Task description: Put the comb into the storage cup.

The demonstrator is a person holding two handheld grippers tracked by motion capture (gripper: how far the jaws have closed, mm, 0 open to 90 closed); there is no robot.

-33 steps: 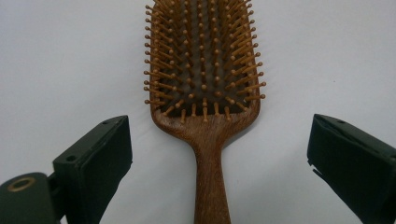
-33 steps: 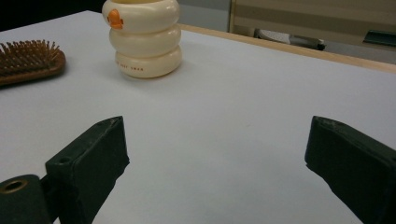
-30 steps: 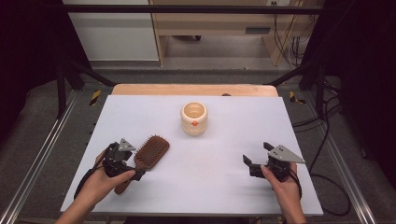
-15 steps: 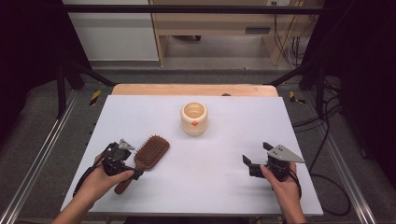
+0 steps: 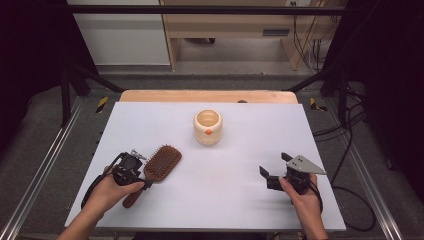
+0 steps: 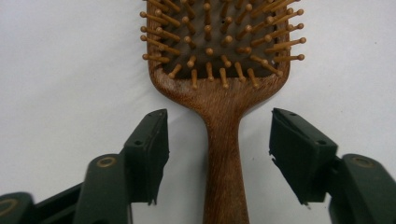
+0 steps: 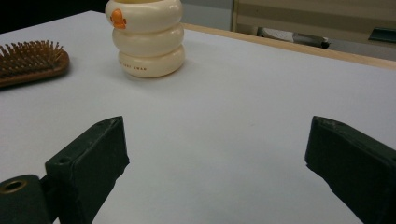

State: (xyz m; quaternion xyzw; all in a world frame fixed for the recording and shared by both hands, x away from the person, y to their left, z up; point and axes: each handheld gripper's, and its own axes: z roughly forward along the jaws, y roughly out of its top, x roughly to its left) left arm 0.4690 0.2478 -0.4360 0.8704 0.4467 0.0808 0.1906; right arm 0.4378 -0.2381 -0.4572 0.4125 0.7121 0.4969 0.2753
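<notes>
A brown wooden hairbrush (image 5: 159,166) (image 6: 224,93) lies bristles up on the white table (image 5: 235,210), its handle pointing to the near left. My left gripper (image 5: 141,176) (image 6: 218,144) straddles that handle; its jaws have just been closing but both pads stand off the wood, so it is open. A cream ribbed cup (image 5: 207,127) (image 7: 144,37) with an orange duck mark stands at the table's middle. Over the near right of the table my right gripper (image 5: 274,172) (image 7: 215,154) is open with nothing between its pads.
A wooden strip (image 5: 207,96) runs along the table's far edge. Metal frame rails (image 5: 45,165) flank the table on both sides, and cables (image 5: 350,192) lie on the floor at the right. Bare table surface lies between the two grippers.
The left gripper's jaws have narrowed around the brush handle. The brush, the cup and the right gripper stay where they were.
</notes>
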